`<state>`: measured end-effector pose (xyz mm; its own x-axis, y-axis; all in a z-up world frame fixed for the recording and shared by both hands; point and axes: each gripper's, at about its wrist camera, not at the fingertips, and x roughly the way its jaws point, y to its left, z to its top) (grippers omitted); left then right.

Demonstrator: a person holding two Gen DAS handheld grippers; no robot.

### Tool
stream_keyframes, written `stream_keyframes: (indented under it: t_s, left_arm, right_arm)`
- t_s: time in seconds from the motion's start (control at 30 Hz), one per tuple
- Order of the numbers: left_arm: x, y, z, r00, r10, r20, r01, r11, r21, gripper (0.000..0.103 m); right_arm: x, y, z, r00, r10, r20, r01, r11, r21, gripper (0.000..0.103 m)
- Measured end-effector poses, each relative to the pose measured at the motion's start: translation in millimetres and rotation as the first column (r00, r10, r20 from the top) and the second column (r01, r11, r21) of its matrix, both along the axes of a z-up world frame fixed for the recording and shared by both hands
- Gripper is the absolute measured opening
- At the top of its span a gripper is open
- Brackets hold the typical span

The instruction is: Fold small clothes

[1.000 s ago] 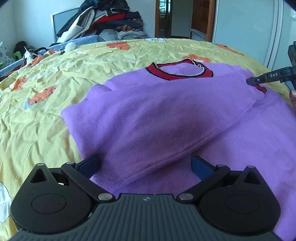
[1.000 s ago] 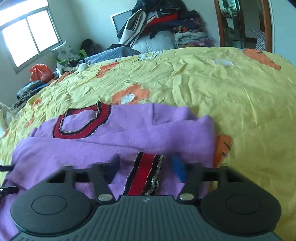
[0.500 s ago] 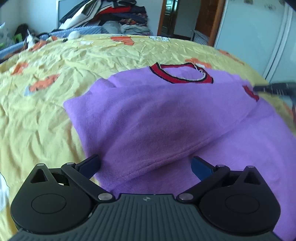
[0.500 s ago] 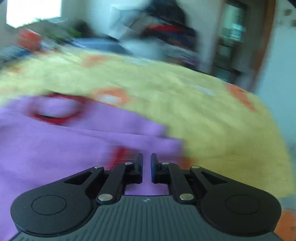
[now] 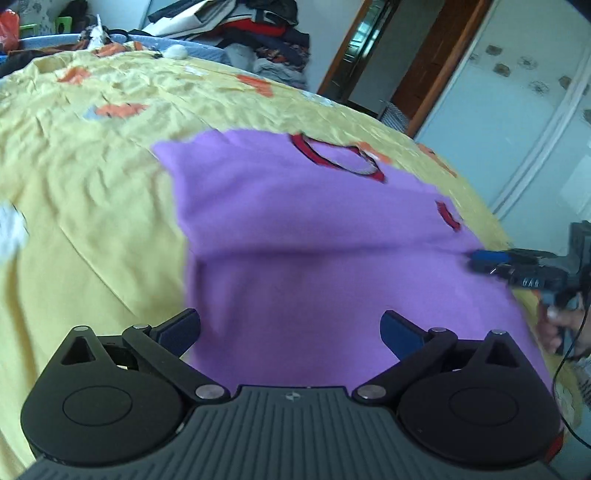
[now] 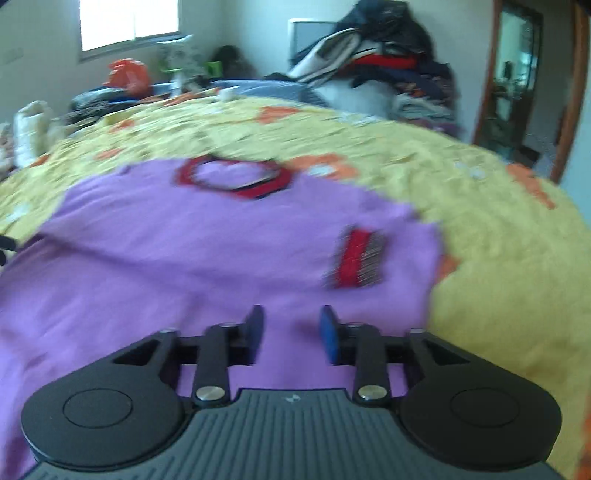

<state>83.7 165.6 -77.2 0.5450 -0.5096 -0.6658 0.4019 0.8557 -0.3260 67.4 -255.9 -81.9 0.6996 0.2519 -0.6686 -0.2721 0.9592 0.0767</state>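
Note:
A purple sweater (image 5: 314, 229) (image 6: 184, 251) with a red collar (image 5: 334, 158) (image 6: 236, 177) lies on the yellow bed sheet (image 5: 92, 184) (image 6: 480, 221). One sleeve is folded across its body, and the red striped cuff (image 6: 360, 264) (image 5: 448, 216) rests on the right side. My left gripper (image 5: 290, 325) hangs open over the sweater's near part, holding nothing. My right gripper (image 6: 291, 325) is over the sweater just short of the cuff; its jaws are opening with nothing between them. The left wrist view shows it at the sweater's right edge (image 5: 480, 258).
A heap of clothes (image 5: 258, 22) (image 6: 376, 62) is piled beyond the far side of the bed. A doorway (image 5: 369, 66) and a pale wardrobe (image 5: 517, 110) stand to the right. A person's hand (image 5: 561, 325) holds the right gripper.
My right gripper has let go of the red cuff and drawn back; the cuff now lies on the sweater. Both views have swung sideways and are blurred. The left gripper stays open.

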Motion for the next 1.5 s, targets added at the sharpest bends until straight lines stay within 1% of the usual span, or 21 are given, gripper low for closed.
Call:
stream_keyframes:
  t_s: [0.03, 0.1, 0.13, 0.17, 0.3, 0.37, 0.43, 0.5, 0.57, 0.63, 0.7, 0.8, 0.9, 0.97, 1.0, 1.13, 1.2, 1.27, 1.37, 1.43, 1.5]
  left_arm:
    - [-8.2, -10.4, -4.4, 1.0, -0.01, 0.008, 0.01, 0.997, 0.073, 0.098]
    - [-33.3, -27.3, -10.1, 0.995, -0.058, 0.086, 0.036, 0.97, 0.241, 0.099]
    - [-46.2, -31.1, -13.6, 0.99, -0.088, 0.11, 0.051, 0.951, 0.306, 0.1]
    - [-58.5, -29.5, -15.6, 0.986, -0.101, 0.132, 0.052, 0.942, 0.333, 0.103]
    - [-80.0, 8.4, -16.7, 0.996, -0.026, 0.088, 0.0, 0.959, 0.284, 0.103]
    - [-95.0, 18.4, -16.7, 0.995, -0.021, 0.095, -0.011, 0.947, 0.321, 0.103]
    - [-107.4, 33.8, -13.6, 0.997, -0.009, 0.075, -0.011, 0.966, 0.258, 0.103]
    - [-116.6, 49.0, -10.3, 0.999, -0.004, 0.052, -0.005, 0.985, 0.173, 0.103]
    - [-125.0, 59.1, -8.6, 0.999, 0.016, 0.043, -0.02, 0.996, 0.086, 0.101]
    - [-127.1, 62.8, -9.5, 1.0, 0.015, 0.022, -0.015, 1.0, -0.017, 0.101]
    - [-127.8, 56.5, -11.4, 1.0, 0.011, 0.011, -0.011, 0.999, -0.041, 0.1]
    - [-133.0, 42.5, -11.4, 0.999, -0.044, 0.011, 0.044, 0.998, -0.046, 0.093]
    - [-137.8, 36.7, -12.4, 0.997, -0.08, 0.019, 0.081, 0.996, -0.04, 0.074]
    - [-137.4, 41.3, -11.9, 0.994, -0.111, -0.021, 0.109, 0.992, -0.068, 0.041]
    - [-138.4, 44.1, -12.3, 0.991, -0.131, -0.04, 0.127, 0.988, -0.094, 0.038]
    - [-144.5, 49.8, -17.3, 0.99, -0.138, -0.035, 0.134, 0.986, -0.099, 0.038]
    - [-144.4, 58.3, -22.1, 0.993, -0.111, -0.047, 0.101, 0.98, -0.172, 0.052]
    - [-147.4, 67.2, -27.4, 0.994, -0.1, -0.046, 0.084, 0.959, -0.272, 0.082]
    - [-145.3, 69.6, -32.5, 0.997, -0.06, -0.038, 0.042, 0.931, -0.363, 0.091]
    - [-135.5, 64.2, -32.8, 0.997, -0.056, -0.054, 0.031, 0.921, -0.389, 0.086]
    - [-123.1, 60.9, -34.8, 0.994, -0.048, -0.099, 0.004, 0.915, -0.403, 0.057]
  right_arm:
    - [-7.9, 16.2, -5.7, 0.999, 0.044, -0.019, -0.044, 0.999, 0.001, 0.067]
    - [-26.1, 43.6, -15.0, 0.992, 0.119, -0.034, -0.121, 0.99, -0.072, 0.073]
    - [-44.3, 51.6, -15.8, 0.991, 0.136, 0.018, -0.133, 0.983, -0.126, 0.074]
    - [-59.7, 51.3, -17.0, 0.989, 0.142, 0.03, -0.137, 0.982, -0.133, 0.074]
    - [-113.1, 10.7, -20.2, 0.988, 0.15, 0.021, -0.148, 0.985, -0.089, 0.074]
    - [-136.3, -8.7, -18.0, 0.99, 0.138, 0.004, -0.137, 0.987, -0.085, 0.074]
    - [-156.5, -21.5, -17.1, 0.992, 0.122, -0.018, -0.123, 0.989, -0.076, 0.075]
    - [-173.8, -26.5, -13.4, 0.992, 0.119, -0.032, -0.122, 0.986, -0.116, 0.083]
    - [-180.5, -37.0, -10.6, 0.993, 0.095, -0.076, -0.1, 0.992, -0.075, 0.084]
    - [-186.9, -34.8, -7.5, 0.995, 0.091, -0.048, -0.097, 0.986, -0.135, 0.085]
    - [-182.2, -27.7, -2.2, 0.997, 0.078, -0.004, -0.077, 0.985, -0.157, 0.085]
    - [-169.3, -25.4, -2.1, 0.999, 0.04, 0.003, -0.04, 0.994, -0.097, 0.085]
    - [-169.6, -23.9, -18.2, 0.997, 0.079, -0.022, -0.08, 0.993, -0.092, 0.085]
    - [-184.5, -29.7, -19.4, 0.995, 0.099, -0.005, -0.099, 0.99, -0.099, 0.085]
    - [-188.7, -36.0, -18.1, 0.996, 0.091, -0.019, -0.092, 0.992, -0.088, 0.086]
    - [-204.5, -60.5, -9.2, 0.995, 0.03, -0.099, -0.037, 0.997, -0.072, 0.087]
    - [-211.3, -75.5, -4.1, 0.993, -0.019, -0.114, 0.019, 1.0, 0.001, 0.087]
    - [-214.9, -92.8, -1.7, 0.99, -0.078, -0.116, 0.089, 0.992, 0.086, 0.087]
    - [-212.7, -113.2, -8.4, 0.982, -0.114, -0.149, 0.15, 0.954, 0.258, 0.087]
    - [-203.9, -115.8, -14.1, 0.983, -0.106, -0.15, 0.149, 0.936, 0.319, 0.083]
    - [-194.4, -116.7, -16.9, 0.984, -0.093, -0.155, 0.146, 0.916, 0.374, 0.078]
